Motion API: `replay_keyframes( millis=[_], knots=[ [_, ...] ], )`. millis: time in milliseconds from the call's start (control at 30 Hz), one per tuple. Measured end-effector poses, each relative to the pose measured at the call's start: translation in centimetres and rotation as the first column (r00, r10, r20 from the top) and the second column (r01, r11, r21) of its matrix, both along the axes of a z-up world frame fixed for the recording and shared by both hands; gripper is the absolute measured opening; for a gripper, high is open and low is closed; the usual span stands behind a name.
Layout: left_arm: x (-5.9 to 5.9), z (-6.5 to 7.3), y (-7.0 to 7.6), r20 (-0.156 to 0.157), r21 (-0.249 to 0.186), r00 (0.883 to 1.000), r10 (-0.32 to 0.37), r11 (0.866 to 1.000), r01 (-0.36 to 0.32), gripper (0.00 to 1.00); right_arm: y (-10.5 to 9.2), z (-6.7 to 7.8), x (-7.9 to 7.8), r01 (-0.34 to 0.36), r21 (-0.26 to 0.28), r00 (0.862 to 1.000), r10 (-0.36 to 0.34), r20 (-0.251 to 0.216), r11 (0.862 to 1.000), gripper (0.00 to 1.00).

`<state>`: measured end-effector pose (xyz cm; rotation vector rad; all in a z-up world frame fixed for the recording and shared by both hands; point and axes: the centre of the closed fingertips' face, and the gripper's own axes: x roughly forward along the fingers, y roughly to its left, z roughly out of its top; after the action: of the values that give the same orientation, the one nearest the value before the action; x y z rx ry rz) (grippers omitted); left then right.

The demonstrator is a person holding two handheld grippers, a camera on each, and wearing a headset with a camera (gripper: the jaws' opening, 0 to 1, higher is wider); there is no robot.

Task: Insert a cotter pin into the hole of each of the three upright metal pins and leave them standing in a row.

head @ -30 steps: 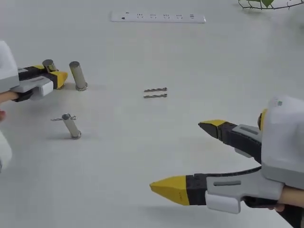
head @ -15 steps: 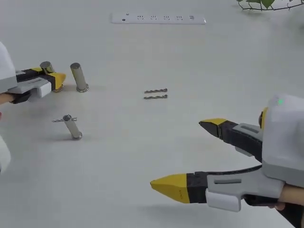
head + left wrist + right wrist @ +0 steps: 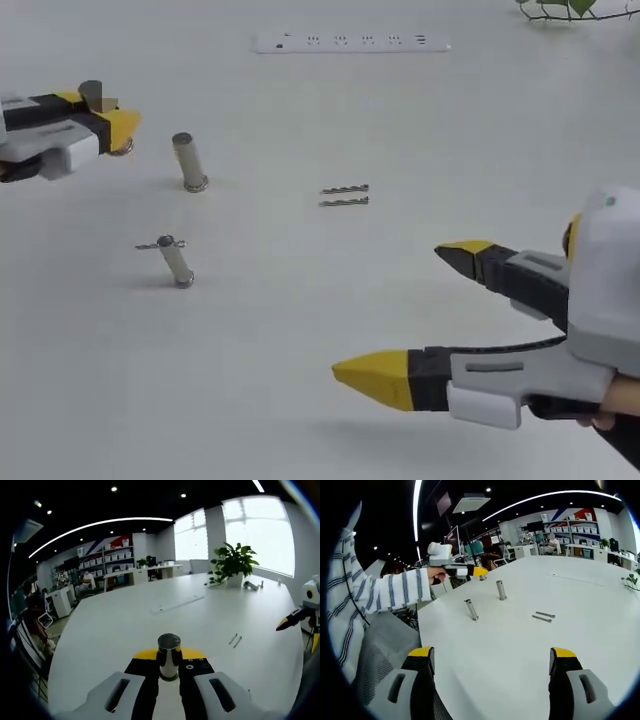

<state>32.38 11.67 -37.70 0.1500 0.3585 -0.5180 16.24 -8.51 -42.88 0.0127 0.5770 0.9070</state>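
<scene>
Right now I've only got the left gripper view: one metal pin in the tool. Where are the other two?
Observer: Both stand to the right of the left tool in the head view; the nearer pin is bare.
Operator: And the other?
Observer: The front pin has a cotter pin through its top.
Operator: Right tool?
Observer: The right tool is open and empty, short of the two loose cotter pins.
</scene>
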Motion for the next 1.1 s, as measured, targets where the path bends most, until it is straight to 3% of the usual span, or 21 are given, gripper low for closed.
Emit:
replay_keyframes(
  millis=[233,533,700,833,967,1100],
  knots=[
    [-1.5,1.5,-1.8,0.014,0.003,0.997,-0.077,0.997,0.077,0.10,-0.1,0.2,-0.2,0.004,0.005,1.000,-0.004,0.005,1.000,0.94],
    [-4.3,0.7,-5.5,-0.010,-0.036,0.989,-0.145,0.989,0.145,0.10,-0.2,0.3,-0.3,-0.005,0.005,1.000,0.005,0.011,1.000,0.95],
    [-5.8,1.0,-8.1,-0.020,-0.072,0.980,-0.197,0.978,0.195,0.10,0.1,0.3,-0.4,-0.015,0.012,1.000,0.015,0.008,1.000,0.97],
    [-6.8,0.9,-9.7,-0.021,-0.066,0.969,-0.245,0.968,0.243,0.10,0.1,0.3,-0.3,-0.011,0.022,1.000,0.011,0.002,1.000,0.98],
    [-7.4,-0.1,-10.9,-0.049,-0.072,0.959,-0.278,0.959,0.275,0.10,0.1,0.2,-0.3,-0.018,0.020,1.000,0.018,-0.001,1.000,0.98],
    [-8.9,-1.0,-12.5,-0.081,-0.065,0.941,-0.329,0.944,0.324,0.10,0.1,0.2,-0.3,-0.023,0.019,1.000,0.023,0.000,1.000,0.98]
  ],
)
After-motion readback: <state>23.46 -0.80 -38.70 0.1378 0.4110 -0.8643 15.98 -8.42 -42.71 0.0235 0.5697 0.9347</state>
